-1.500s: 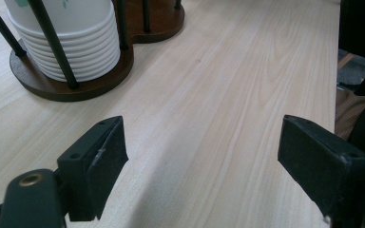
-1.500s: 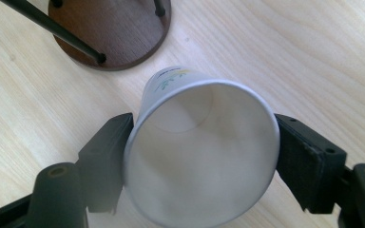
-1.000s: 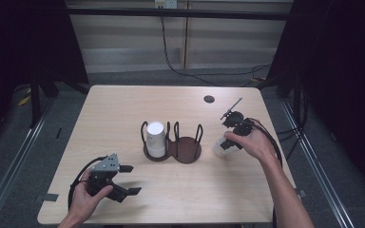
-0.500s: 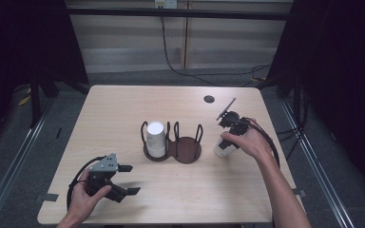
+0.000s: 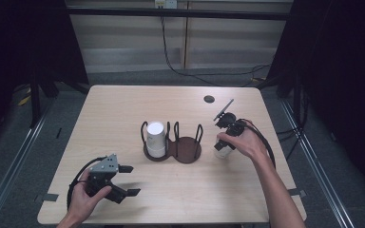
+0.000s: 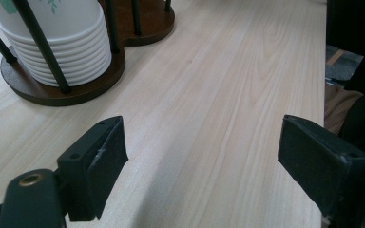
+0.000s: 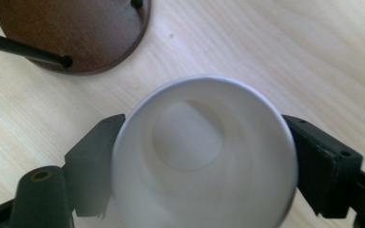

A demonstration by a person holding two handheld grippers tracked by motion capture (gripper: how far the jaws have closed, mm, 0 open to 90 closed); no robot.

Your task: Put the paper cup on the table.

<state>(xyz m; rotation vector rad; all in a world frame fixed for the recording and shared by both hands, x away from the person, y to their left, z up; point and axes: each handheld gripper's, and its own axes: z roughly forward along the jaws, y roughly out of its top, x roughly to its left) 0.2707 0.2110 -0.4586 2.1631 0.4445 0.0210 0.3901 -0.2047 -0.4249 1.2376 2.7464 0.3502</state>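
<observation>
A white paper cup was held between the fingers of the right gripper, closed against its sides at centre right of the high view, just beside the empty ring of the wooden cup holder, presumably for slotting in. At lower left, the left gripper was kept wide open, empty, low over the bench. Farther back, a cup stack filled the holder's other ring.

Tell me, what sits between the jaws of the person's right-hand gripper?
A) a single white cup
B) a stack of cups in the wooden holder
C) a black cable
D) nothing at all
A: in the right gripper view, a single white cup fills the gap between the right gripper jaws.
</observation>
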